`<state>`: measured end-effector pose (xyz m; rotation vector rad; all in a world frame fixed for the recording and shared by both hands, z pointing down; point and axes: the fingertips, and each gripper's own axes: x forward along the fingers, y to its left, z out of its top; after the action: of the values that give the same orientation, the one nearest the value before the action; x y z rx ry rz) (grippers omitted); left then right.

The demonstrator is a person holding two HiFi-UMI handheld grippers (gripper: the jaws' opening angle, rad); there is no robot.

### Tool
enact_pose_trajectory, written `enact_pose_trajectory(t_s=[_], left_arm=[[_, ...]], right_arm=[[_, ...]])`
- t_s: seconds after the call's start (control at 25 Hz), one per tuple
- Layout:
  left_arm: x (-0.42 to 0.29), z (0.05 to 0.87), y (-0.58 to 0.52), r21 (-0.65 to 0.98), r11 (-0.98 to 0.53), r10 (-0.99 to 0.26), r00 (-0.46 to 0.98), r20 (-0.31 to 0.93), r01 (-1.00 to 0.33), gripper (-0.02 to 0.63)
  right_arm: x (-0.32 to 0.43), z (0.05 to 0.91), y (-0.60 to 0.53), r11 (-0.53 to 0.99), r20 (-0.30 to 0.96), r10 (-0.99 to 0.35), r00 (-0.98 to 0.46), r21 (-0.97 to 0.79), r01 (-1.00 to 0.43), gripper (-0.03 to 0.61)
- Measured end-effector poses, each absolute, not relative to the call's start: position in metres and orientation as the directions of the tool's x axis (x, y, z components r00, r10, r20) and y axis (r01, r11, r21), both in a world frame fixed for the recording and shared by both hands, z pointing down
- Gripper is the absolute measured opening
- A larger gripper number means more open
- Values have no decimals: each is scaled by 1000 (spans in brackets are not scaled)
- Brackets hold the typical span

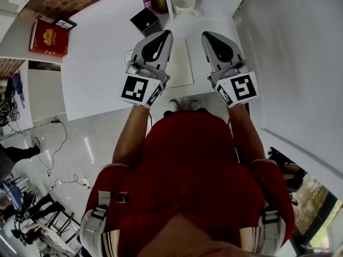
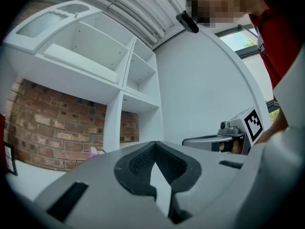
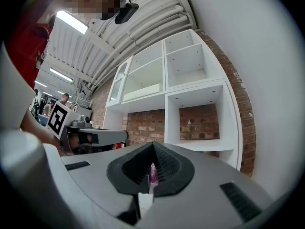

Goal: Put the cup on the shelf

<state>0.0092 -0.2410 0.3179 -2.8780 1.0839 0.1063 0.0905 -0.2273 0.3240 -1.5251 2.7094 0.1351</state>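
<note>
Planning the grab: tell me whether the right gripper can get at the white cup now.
Probably yes: the cup stands just ahead of the right gripper with bare table between, though its shut fingers must open first.

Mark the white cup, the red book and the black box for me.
white cup (image 1: pixel 184 3), head view, its middle.
red book (image 1: pixel 49 38), head view, its front cover.
black box (image 1: pixel 146 21), head view, its top face.
</note>
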Motion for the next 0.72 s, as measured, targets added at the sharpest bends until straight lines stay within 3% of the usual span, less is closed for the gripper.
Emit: enact_pose_trajectory(t_s=[0.72], left_arm=[[8,322,-240,-28,-754,-653,753,-86,-657,3]], right_arm=[[91,329,-227,512,-53,-855,-515,63,-857,-3]])
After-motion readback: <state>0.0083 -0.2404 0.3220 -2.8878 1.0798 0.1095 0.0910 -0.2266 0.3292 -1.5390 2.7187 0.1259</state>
